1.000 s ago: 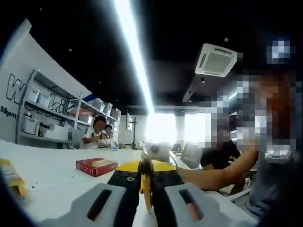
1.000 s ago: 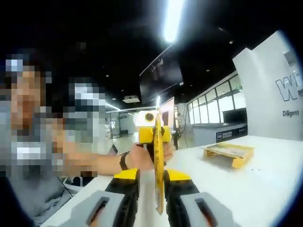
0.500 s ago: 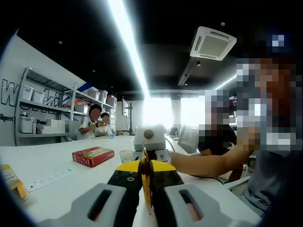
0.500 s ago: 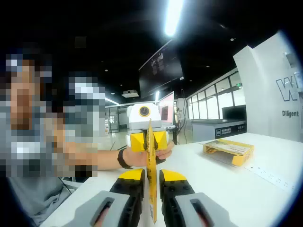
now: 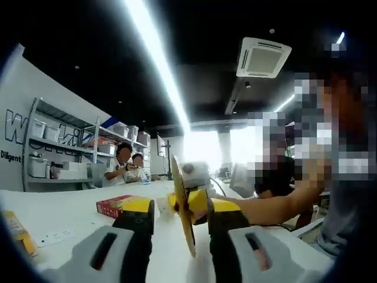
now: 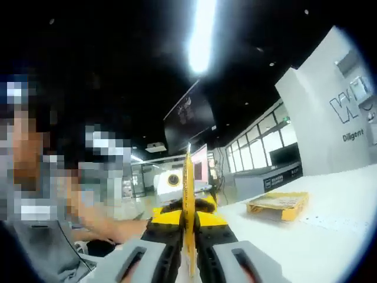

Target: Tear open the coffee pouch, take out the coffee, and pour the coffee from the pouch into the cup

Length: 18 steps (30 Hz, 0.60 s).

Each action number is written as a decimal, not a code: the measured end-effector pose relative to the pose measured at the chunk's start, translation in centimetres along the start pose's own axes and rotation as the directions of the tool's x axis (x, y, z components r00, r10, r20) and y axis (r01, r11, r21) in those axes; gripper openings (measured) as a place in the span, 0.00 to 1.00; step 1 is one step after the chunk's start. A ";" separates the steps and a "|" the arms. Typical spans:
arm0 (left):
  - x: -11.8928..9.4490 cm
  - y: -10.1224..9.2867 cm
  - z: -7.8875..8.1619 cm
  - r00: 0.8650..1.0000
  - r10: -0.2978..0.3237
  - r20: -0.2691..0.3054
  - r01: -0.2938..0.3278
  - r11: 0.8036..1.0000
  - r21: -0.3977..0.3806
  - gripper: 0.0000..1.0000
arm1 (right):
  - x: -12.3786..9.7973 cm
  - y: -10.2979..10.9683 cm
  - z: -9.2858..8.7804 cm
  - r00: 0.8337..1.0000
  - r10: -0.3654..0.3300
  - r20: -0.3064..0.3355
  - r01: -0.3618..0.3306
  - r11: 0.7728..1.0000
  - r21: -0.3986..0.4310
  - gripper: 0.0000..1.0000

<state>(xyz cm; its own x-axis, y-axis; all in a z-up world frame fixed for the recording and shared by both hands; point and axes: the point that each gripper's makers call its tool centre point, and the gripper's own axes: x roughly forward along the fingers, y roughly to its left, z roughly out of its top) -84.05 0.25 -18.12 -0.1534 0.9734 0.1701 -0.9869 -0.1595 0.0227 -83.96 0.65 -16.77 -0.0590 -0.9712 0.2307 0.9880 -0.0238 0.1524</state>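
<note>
While the coffee pouch (image 5: 183, 206) is pinched from both ends, it hangs in the air above the white desk (image 5: 65, 206), edge-on to each camera, which suits a tear: two grips pulling apart can split a thin film.

Seen from the left gripper view, the left hand-held gripper (image 5: 179, 227) has its jaws standing noticeably apart, with the pouch passing between them as a slim yellow blade; whether the pads actually bite on it I cannot tell. Beyond it, the right hand-held gripper (image 5: 189, 200) meets the far end of the pouch.

From the right gripper view, the right hand-held gripper (image 6: 187, 236) has its jaws drawn close, clamped on the coffee pouch (image 6: 187, 200), with the left hand-held gripper (image 6: 179, 207) at the far end.

The pouch looks flat, thin and glossy, probably foil-lined plastic. On the smooth desk lie a red carton (image 5: 115, 206) at far left, a flat yellow box (image 6: 278, 204) to the right, and a white power strip (image 5: 50, 237).
</note>
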 end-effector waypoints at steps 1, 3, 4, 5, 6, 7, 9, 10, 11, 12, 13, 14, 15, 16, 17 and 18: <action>0.1 0.0 -0.3 1.000 -0.001 -0.004 0.001 1.000 0.000 0.38 | -0.1 0.0 0.1 1.000 -0.002 0.004 0.002 1.000 0.001 0.08; 0.3 -0.1 -0.8 1.000 -0.011 -0.020 0.010 1.000 -0.017 0.37 | 0.1 0.0 0.3 1.000 -0.007 0.005 0.007 1.000 -0.012 0.08; 0.5 -0.2 -1.0 1.000 -0.012 -0.028 0.012 1.000 -0.018 0.37 | 0.2 0.2 0.3 1.000 -0.005 0.004 0.006 1.000 -0.015 0.08; 0.6 -0.4 -1.3 0.999 -0.012 -0.035 0.011 1.000 -0.012 0.35 | 0.4 0.4 0.2 1.000 -0.004 0.005 0.005 1.000 -0.023 0.08; 0.7 -0.5 -1.4 0.999 -0.010 -0.044 0.010 1.000 0.001 0.33 | 0.6 0.6 0.2 1.000 0.003 0.011 -0.003 0.999 -0.036 0.08; 0.8 -0.6 -1.7 0.999 -0.009 -0.054 0.010 1.000 0.016 0.30 | 0.9 0.9 0.1 1.000 0.012 0.015 -0.012 0.999 -0.049 0.08; 1.0 -0.7 -1.9 0.998 -0.009 -0.067 0.010 1.000 0.025 0.27 | 1.7 1.4 -0.5 1.000 0.021 -0.002 -0.021 0.998 -0.063 0.08; 1.0 -0.7 -2.0 0.998 -0.009 -0.066 0.011 1.000 0.029 0.27 | 2.0 1.5 -1.0 0.999 0.025 -0.022 -0.027 0.997 -0.067 0.08; 1.0 -0.7 -2.0 0.998 -0.011 -0.069 0.013 1.000 0.028 0.24 | 2.4 1.7 -1.8 0.998 0.034 -0.052 -0.038 0.996 -0.076 0.08; 1.0 -0.7 -2.1 0.997 -0.010 -0.072 0.013 0.999 0.033 0.21 | 2.6 1.8 -2.0 0.998 0.033 -0.062 -0.039 0.996 -0.083 0.08; 0.9 -0.7 -2.2 0.997 -0.008 -0.078 0.011 0.999 0.046 0.19 | 2.8 2.0 -2.2 0.997 0.033 -0.068 -0.039 0.995 -0.093 0.08; 0.9 -0.7 -2.4 0.996 -0.010 -0.083 0.013 0.999 0.040 0.18 | 3.0 2.2 -2.3 0.997 0.030 -0.072 -0.038 0.994 -0.105 0.08; 0.8 -0.8 -2.5 0.997 -0.012 -0.083 0.015 0.999 0.036 0.18 | 3.0 2.3 -2.3 0.997 0.029 -0.074 -0.037 0.994 -0.106 0.08; 0.8 -0.8 -2.5 0.997 -0.013 -0.079 0.016 0.999 0.033 0.18 | 2.9 2.3 -2.3 0.997 0.032 -0.074 -0.040 0.993 -0.109 0.08; 0.8 -0.8 -2.4 0.997 -0.016 -0.079 0.018 0.999 0.031 0.18 | 2.9 2.3 -2.3 0.997 0.035 -0.070 -0.042 0.993 -0.111 0.08; 0.9 -0.9 -2.5 0.996 -0.015 -0.084 0.017 0.999 0.033 0.18 | 2.9 2.3 -2.3 0.997 0.034 -0.067 -0.041 0.993 -0.108 0.08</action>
<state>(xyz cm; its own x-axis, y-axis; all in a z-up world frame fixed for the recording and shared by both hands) -83.47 1.64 -20.45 -0.1426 0.9860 0.0868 -0.9873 -0.1479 0.0582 -81.54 -2.80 -17.91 -0.0158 -0.9851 0.1712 0.9992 -0.0094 0.0383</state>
